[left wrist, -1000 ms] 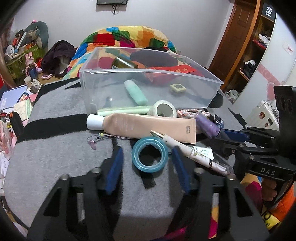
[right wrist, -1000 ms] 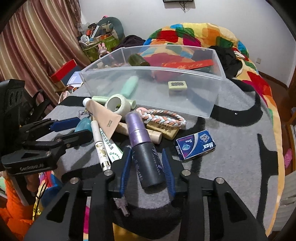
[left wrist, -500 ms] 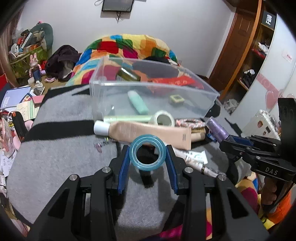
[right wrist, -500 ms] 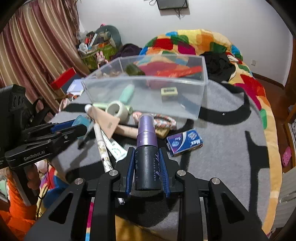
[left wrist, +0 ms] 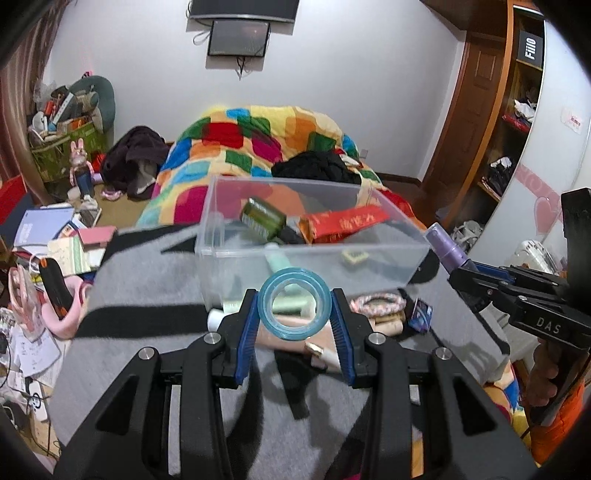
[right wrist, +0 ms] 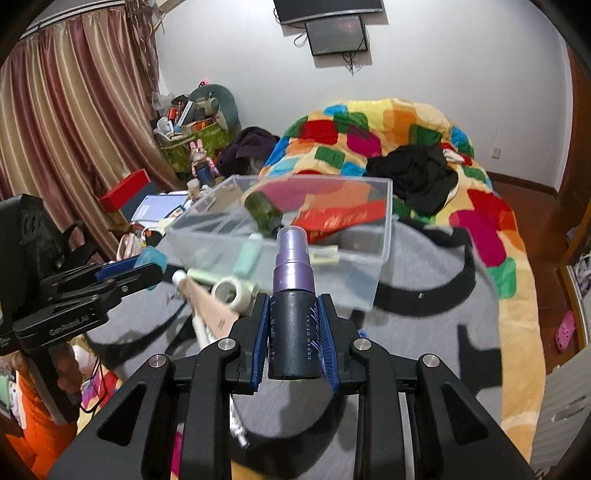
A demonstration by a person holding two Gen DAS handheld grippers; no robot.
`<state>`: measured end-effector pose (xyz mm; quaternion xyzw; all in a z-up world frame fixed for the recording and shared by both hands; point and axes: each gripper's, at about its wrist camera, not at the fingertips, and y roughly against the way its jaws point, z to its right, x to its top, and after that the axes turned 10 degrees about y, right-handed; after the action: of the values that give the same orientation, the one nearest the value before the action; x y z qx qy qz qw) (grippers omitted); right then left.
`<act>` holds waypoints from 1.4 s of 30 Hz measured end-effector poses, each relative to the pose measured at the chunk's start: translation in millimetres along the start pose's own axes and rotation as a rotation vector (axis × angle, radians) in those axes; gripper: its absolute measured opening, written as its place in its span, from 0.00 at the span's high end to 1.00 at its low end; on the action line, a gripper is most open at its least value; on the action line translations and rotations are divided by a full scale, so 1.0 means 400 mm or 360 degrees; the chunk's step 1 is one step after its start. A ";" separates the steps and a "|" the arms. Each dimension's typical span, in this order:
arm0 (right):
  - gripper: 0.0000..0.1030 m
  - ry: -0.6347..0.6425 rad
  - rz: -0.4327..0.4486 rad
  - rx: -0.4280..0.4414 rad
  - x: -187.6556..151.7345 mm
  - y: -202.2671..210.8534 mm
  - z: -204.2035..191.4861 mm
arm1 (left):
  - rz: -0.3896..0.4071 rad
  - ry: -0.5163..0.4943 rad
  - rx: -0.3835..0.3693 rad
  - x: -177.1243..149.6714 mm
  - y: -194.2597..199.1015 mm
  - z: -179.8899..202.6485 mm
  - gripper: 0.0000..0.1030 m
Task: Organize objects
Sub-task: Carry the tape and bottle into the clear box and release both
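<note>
Left gripper (left wrist: 294, 313) is clamping the blue translucent tape ring (left wrist: 294, 302), right gripper (right wrist: 294, 332) squeezing the dark purple-capped spray bottle (right wrist: 293, 314), both hovering before the clear plastic bin (left wrist: 388, 258).

— What sort of room is it?

— A bedroom with plain white walls (left wrist: 369, 92). A dark screen (right wrist: 338, 35) hangs high on the far wall, cable dangling below it.

— Furniture?

— A bed under a patchwork quilt (right wrist: 388, 125) of bright colours, with black clothes (right wrist: 413, 177) heaped on it. Striped curtains (right wrist: 70, 122) hang on one side; a wooden door (left wrist: 476, 107) and open shelves (left wrist: 517, 110) stand on the other.

— The floor?

— Brown wood (right wrist: 517, 184), cluttered near the curtains.
</note>
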<state>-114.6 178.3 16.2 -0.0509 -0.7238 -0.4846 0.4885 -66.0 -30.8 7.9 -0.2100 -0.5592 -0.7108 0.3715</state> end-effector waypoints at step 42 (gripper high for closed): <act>0.77 0.0131 -0.0223 -0.0143 0.138 -0.296 0.022 | -0.0219 0.0056 0.0158 0.144 -0.259 -0.023 0.62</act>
<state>-213.9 100.7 -19.5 -0.0021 -0.6824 -0.5513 0.4800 -180.7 -46.1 -19.6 -0.1398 -0.6003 -0.7096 0.3414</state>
